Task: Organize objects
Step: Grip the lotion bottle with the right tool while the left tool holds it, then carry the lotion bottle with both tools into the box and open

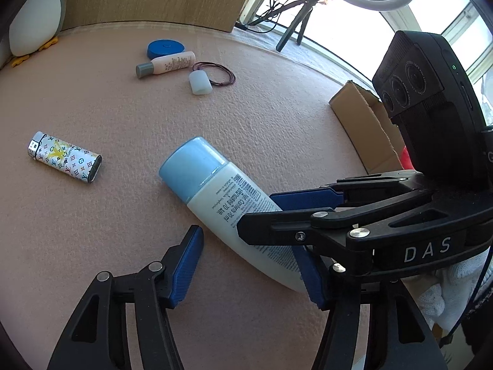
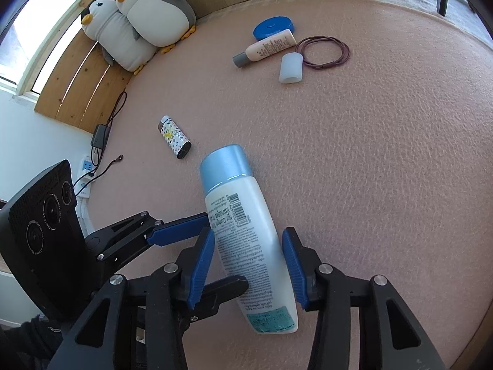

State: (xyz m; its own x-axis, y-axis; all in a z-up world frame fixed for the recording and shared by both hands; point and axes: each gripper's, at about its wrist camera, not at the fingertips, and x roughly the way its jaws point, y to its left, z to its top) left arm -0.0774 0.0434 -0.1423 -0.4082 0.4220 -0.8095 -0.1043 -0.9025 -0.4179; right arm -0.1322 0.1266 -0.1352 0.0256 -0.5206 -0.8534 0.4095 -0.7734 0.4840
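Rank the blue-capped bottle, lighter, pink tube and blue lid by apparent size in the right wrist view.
1. Blue-capped bottle, though nearest the camera.
2. Pink tube.
3. Blue lid and lighter: too alike to rank.

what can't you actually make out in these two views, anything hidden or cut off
- Cardboard box, left wrist view: its inside and a red thing in it are hidden behind the right gripper's camera housing.
- White bottle, left wrist view: its lower end is covered by the right gripper.
- Whether the right pads press the bottle: unclear in either view.
- Small tube's label: too small to read.
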